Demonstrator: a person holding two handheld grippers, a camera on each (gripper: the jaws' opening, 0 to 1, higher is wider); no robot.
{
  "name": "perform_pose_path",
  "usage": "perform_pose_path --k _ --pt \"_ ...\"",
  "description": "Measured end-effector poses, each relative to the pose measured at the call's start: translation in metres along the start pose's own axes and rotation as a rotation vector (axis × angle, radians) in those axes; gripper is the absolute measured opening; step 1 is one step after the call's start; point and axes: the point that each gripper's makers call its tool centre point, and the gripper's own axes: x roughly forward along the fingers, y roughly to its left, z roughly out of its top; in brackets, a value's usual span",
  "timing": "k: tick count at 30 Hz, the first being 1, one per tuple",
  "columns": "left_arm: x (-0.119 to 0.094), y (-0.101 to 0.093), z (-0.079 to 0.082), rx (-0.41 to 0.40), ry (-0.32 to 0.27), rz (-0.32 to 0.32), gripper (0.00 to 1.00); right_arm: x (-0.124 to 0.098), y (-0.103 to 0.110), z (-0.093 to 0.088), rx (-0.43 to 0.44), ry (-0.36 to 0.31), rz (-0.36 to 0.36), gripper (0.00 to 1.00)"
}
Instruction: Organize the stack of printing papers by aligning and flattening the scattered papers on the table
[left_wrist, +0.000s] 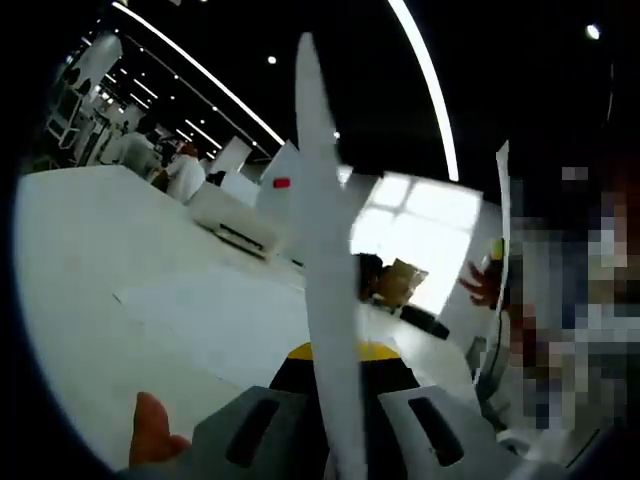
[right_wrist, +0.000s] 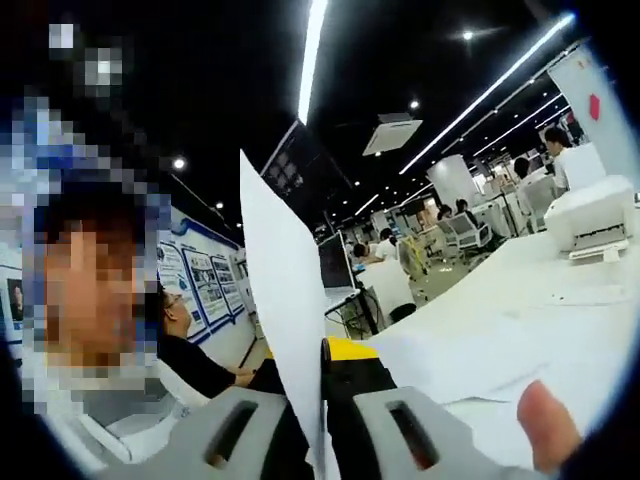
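A white stack of printing papers (left_wrist: 322, 240) stands edge-on between the grey jaws of my left gripper (left_wrist: 338, 420), which is shut on it. It is held up above the white table (left_wrist: 90, 270). In the right gripper view the same kind of white paper (right_wrist: 285, 310) rises from between the jaws of my right gripper (right_wrist: 322, 425), also shut on it. More loose sheets (right_wrist: 470, 360) lie flat on the table (right_wrist: 560, 290) to the right, and one sheet (left_wrist: 225, 320) lies flat left of the held stack.
A white printer (left_wrist: 235, 222) (right_wrist: 590, 220) sits on the far part of the table. A fingertip (left_wrist: 150, 432) (right_wrist: 545, 425) shows beside each gripper. A second thin paper edge (left_wrist: 503, 230) stands at the right. People sit and stand at desks in the background.
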Motion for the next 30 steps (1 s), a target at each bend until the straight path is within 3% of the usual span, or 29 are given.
perform_pose_path --k 2,5,8,11,14,16,19,25,26,30 --pt "0.000 0.000 0.000 0.000 0.001 -0.003 0.06 0.005 0.004 0.004 0.035 -0.019 0.024 0.00" --pt "0.000 0.001 0.000 -0.005 -0.002 -0.004 0.06 0.013 -0.007 -0.001 0.048 -0.023 0.019 0.00" --pt "-0.001 0.001 0.002 -0.022 -0.013 -0.010 0.06 0.031 -0.035 -0.033 0.167 -0.011 0.012 0.00" --pt "-0.001 0.001 0.003 -0.028 -0.018 -0.013 0.06 0.042 -0.069 -0.059 0.198 0.004 -0.040 0.00" --pt "-0.001 0.000 0.003 -0.022 -0.018 -0.017 0.06 0.047 -0.083 -0.070 0.201 0.003 -0.057 0.00" --pt "-0.002 0.001 0.004 -0.015 -0.022 -0.018 0.06 0.048 -0.088 -0.074 0.194 0.000 -0.061 0.00" --pt "-0.002 0.001 0.005 -0.012 -0.030 -0.022 0.06 0.050 -0.102 -0.076 0.031 -0.025 -0.087 0.00" --pt "-0.002 -0.001 0.005 -0.007 -0.032 -0.028 0.06 0.054 -0.100 -0.083 0.051 -0.031 -0.072 0.00" --pt "-0.002 -0.002 0.005 -0.002 -0.033 -0.030 0.06 0.057 -0.099 -0.089 0.030 0.002 -0.092 0.00" --pt "-0.002 -0.002 0.006 -0.004 -0.034 -0.031 0.06 0.059 -0.098 -0.091 -0.006 0.018 -0.094 0.00"
